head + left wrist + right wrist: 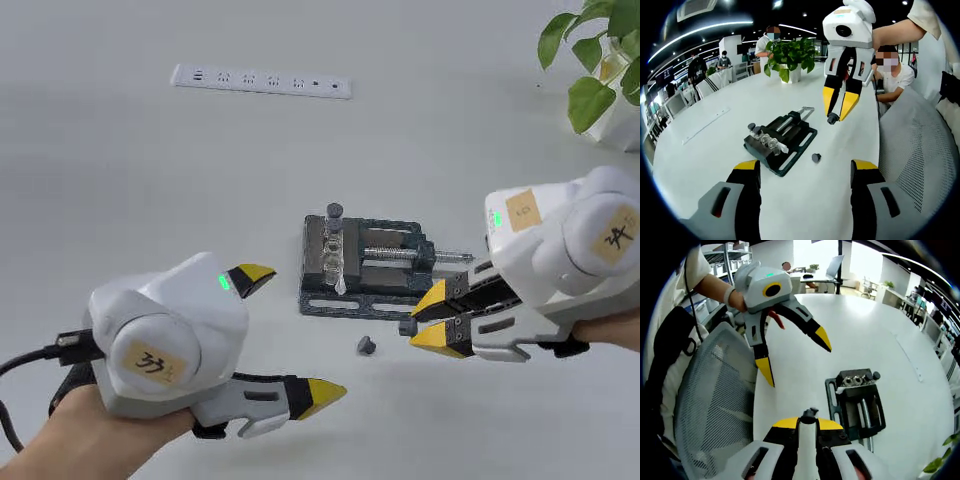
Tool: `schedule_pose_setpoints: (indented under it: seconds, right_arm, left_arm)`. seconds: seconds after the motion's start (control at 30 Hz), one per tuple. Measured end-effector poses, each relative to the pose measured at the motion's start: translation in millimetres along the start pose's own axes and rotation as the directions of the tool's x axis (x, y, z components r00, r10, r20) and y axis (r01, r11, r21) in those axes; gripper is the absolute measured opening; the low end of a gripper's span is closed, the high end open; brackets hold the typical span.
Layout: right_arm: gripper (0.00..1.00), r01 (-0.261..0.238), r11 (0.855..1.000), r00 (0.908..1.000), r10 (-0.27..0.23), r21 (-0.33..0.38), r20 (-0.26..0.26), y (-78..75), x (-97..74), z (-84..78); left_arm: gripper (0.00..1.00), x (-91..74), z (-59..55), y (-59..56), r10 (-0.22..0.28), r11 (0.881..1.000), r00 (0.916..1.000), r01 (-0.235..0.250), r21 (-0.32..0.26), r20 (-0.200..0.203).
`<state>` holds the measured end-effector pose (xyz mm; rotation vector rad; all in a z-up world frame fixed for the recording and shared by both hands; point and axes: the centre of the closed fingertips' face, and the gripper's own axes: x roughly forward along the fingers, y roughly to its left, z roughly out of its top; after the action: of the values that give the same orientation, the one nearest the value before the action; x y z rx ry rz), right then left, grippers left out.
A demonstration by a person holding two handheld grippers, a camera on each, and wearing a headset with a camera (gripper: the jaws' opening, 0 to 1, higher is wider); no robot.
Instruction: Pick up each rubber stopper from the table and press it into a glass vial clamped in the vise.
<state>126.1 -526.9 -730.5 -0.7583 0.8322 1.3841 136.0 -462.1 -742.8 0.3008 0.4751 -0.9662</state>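
So the right tongs pinch a grey stopper just beside the vise, while the left tongs gape wide open. A second stopper lies on the white table near the vise. There's a power strip and a potted plant farther back, with a busy open office around.

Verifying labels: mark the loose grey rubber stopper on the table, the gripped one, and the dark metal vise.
Loose grey rubber stopper (366, 345): head view, top.
Gripped grey rubber stopper (408, 326): head view, exposed end.
Dark metal vise (345, 303): head view, base plate.
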Motion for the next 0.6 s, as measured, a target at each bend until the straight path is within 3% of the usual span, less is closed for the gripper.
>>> schedule_pose_setpoints:
  seconds: [0.1, 0.17, 0.3, 0.43, 0.6]
  right_arm:
    - [0.08, -0.051, 0.998, 0.9975, 0.048, -0.048, -0.052, 1.7, -4.8, 3.0]
    - [0.08, -0.057, 0.995, 0.9946, 0.05, -0.078, -0.091, -1.6, -6.9, 3.9]
    - [0.08, -0.08, 0.991, 0.9898, 0.067, -0.108, -0.126, -3.2, -11.8, 12.0]
    - [0.08, -0.104, 0.985, 0.9826, 0.08, -0.138, -0.168, -4.0, -16.2, 18.4]
    - [0.08, -0.139, 0.974, 0.973, 0.1, -0.179, -0.208, -2.9, -21.5, 23.6]
  left_arm:
    - [0.58, 4.5, 10.6, -6.5, -0.02, 0.998, 0.9998, 0.02, 0.055, -0.001]
    - [0.55, 8.1, 17.3, -10.8, -0.034, 0.995, 0.9994, 0.034, 0.099, 0.0]
    - [0.48, 15.9, 30.2, -20.1, -0.072, 0.989, 0.9974, 0.071, 0.128, 0.005]
    - [0.31, 23.6, 44.9, -25.2, -0.103, 0.984, 0.9946, 0.099, 0.147, 0.015]
    - [0.19, 28.3, 63.3, -29.2, -0.13, 0.981, 0.9905, 0.122, 0.154, 0.044]
